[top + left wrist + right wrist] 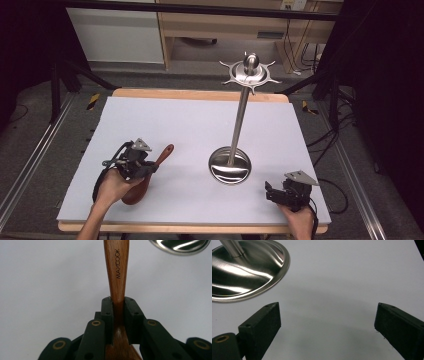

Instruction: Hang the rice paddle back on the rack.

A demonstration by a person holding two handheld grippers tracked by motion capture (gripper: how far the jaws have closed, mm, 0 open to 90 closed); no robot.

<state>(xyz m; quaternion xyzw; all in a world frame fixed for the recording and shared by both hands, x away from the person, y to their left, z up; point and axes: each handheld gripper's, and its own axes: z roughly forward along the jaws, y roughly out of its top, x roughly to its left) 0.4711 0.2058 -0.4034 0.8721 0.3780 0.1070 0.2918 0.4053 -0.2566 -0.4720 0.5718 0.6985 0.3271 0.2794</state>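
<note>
On my overhead feed the white table top (165, 120) carries a steel utensil stand (239, 125): a round dished base, a slim pole leaning slightly, and a spiked ring of hooks at the top (nothing hangs from them). Near the left front, my left gripper (149, 169) is clamped across a wooden spoon (145, 181), whose reddish handle points up and right toward the stand while the bowl lies by the hand. My right gripper (269, 192) sits low at the right front corner, just beside the stand's base, jaws pointing left; I cannot judge their gap from here.
</note>
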